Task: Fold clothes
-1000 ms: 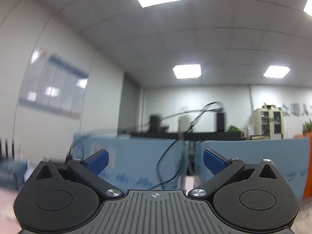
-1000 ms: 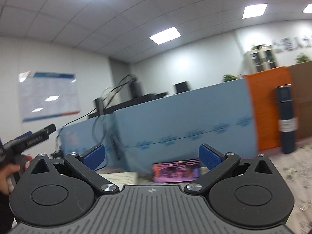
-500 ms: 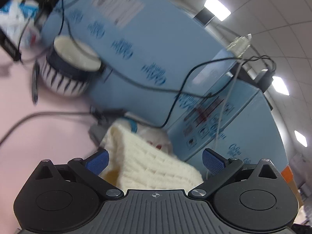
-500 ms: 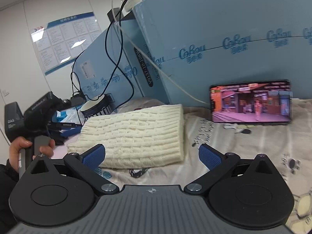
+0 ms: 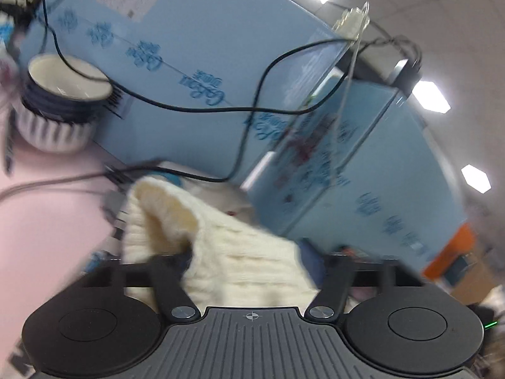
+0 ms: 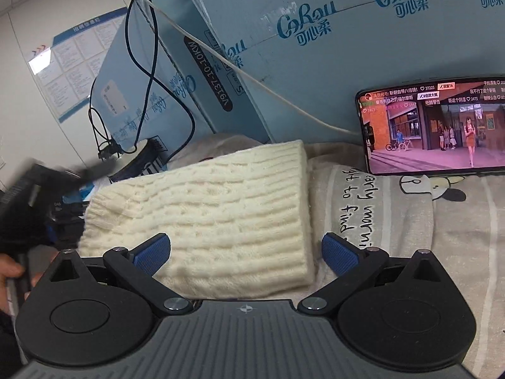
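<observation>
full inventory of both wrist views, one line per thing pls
knit sweater: 1, cream, folded on the bed sheet, left of the phone
bed sheet: 1, grey-beige with cartoon print and lettering, under the sweater
phone: 1, screen lit with a video, propped against the blue boxes
blue boxes: at least 2, light blue with printed logos, behind the sweater
bowl: 1, white inside, dark blue and white striped outside, left of the boxes
cables: several, black plus one white, draped over the boxes
wall poster: 1, white with blue border, far left wall
left gripper: black, sweater lies over its fingers
right gripper: black with blue pads, open, straddling the sweater's near edge
</observation>
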Available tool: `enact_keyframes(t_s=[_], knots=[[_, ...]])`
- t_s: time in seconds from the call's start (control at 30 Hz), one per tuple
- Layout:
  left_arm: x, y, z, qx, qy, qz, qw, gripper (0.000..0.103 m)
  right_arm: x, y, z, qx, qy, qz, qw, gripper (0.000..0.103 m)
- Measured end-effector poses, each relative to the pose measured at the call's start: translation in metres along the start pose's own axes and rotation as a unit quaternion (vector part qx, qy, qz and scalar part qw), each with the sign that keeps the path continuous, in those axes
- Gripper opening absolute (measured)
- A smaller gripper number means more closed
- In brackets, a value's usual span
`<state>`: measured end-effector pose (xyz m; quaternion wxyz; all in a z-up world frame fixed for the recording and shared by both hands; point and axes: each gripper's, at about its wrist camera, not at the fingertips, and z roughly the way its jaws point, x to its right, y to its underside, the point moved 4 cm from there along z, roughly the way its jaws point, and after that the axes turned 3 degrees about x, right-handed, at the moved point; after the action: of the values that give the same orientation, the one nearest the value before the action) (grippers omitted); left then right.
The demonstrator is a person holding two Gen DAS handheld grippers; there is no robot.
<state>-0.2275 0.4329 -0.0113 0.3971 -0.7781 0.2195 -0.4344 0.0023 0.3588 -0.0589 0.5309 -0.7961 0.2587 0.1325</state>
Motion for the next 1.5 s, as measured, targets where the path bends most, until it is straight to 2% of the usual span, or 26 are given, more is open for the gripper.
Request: enact_keyframes(t_s=[0.03,0.07,0.13,0.23,0.37,0.47,0.6,0.7,0.8,0.87,0.93,1.0,1.03,1.07,1.1,1.13,1.2,1.27,1.3,1.33,1.37,1.4,1.47,1.5], knots=[[0.003,0.001,-0.004,0.009,-0.015,0.016,0.9997,0.019,0.0,0.0,-0.001,0.001,-0.002,0.002,1.0,0.103],[0.005,0.002,-0.008,0.019,-0.026,0.029,0.999,0.009,0.001,-0.001,-0.003,0.002,-0.005,0.009,1.0,0.103],[0.014,0.001,-0.026,0.041,0.005,0.037,0.9985,0.008,0.005,-0.003,-0.007,0.004,-0.003,0.023,1.0,0.103],[0.043,0.001,-0.061,0.064,0.076,0.086,0.9914,0.008,0.01,-0.008,-0.022,0.012,-0.005,0.045,0.999,0.103],[0.084,0.028,-0.1,0.054,0.142,0.178,0.9723,0.008,0.025,-0.018,-0.057,0.034,-0.023,0.09,0.995,0.103],[0.097,0.054,-0.12,0.026,0.156,0.231,0.9598,0.008,0.037,-0.018,-0.087,0.054,-0.036,0.124,0.99,0.103],[0.098,0.087,-0.134,-0.035,0.174,0.308,0.9346,0.01,0.045,-0.008,-0.104,0.041,-0.053,0.158,0.985,0.103],[0.093,0.097,-0.139,-0.076,0.166,0.326,0.9275,0.018,0.05,0.002,-0.111,0.025,-0.055,0.177,0.982,0.103],[0.087,0.102,-0.152,-0.101,0.171,0.336,0.9207,0.035,0.054,0.011,-0.117,0.009,-0.058,0.197,0.979,0.103],[0.082,0.095,-0.169,-0.08,0.184,0.32,0.9259,0.067,0.056,0.018,-0.121,-0.002,-0.06,0.209,0.976,0.103],[0.077,0.088,-0.185,-0.057,0.197,0.303,0.9308,0.082,0.057,0.023,-0.121,-0.01,-0.059,0.207,0.976,0.103],[0.069,0.071,-0.196,-0.014,0.217,0.262,0.9401,0.085,0.057,0.025,-0.122,-0.012,-0.056,0.203,0.977,0.103],[0.063,0.062,-0.197,0.007,0.215,0.239,0.9469,0.089,0.056,0.025,-0.122,-0.013,-0.054,0.201,0.978,0.103],[0.058,0.052,-0.189,0.02,0.189,0.213,0.9583,0.094,0.055,0.025,-0.122,-0.015,-0.054,0.199,0.978,0.103],[0.052,0.042,-0.18,0.03,0.161,0.188,0.9684,0.095,0.054,0.025,-0.121,-0.016,-0.054,0.196,0.979,0.103],[0.046,0.034,-0.164,0.029,0.115,0.168,0.9786,0.095,0.054,0.026,-0.12,-0.017,-0.052,0.193,0.98,0.103],[0.034,0.024,-0.124,-0.002,0.035,0.142,0.9893,0.094,0.051,0.028,-0.119,-0.016,-0.038,0.181,0.983,0.102],[0.022,0.023,-0.08,-0.053,-0.018,0.115,0.9918,0.093,0.046,0.03,-0.119,-0.017,-0.022,0.163,0.986,0.096],[0.016,0.024,-0.061,-0.077,-0.049,0.105,0.9903,0.09,0.043,0.03,-0.119,-0.015,-0.015,0.155,0.988,0.093],[0.014,0.028,-0.047,-0.092,-0.07,0.108,0.9874,0.078,0.042,0.031,-0.119,-0.014,-0.007,0.149,0.989,0.088],[0.013,0.031,-0.034,-0.106,-0.09,0.111,0.984,0.057,0.04,0.032,-0.119,-0.012,0.0,0.144,0.99,0.085],[0.014,0.037,-0.029,-0.108,-0.1,0.121,0.9817,0.054,0.039,0.033,-0.119,-0.011,0.007,0.136,0.991,0.083],[0.025,0.041,-0.034,-0.088,-0.102,0.153,0.9791,0.035,0.038,0.035,-0.119,-0.008,0.021,0.121,0.992,0.062],[0.031,0.043,-0.037,-0.078,-0.102,0.168,0.9773,0.031,0.036,0.036,-0.119,-0.006,0.026,0.109,0.994,0.058]])
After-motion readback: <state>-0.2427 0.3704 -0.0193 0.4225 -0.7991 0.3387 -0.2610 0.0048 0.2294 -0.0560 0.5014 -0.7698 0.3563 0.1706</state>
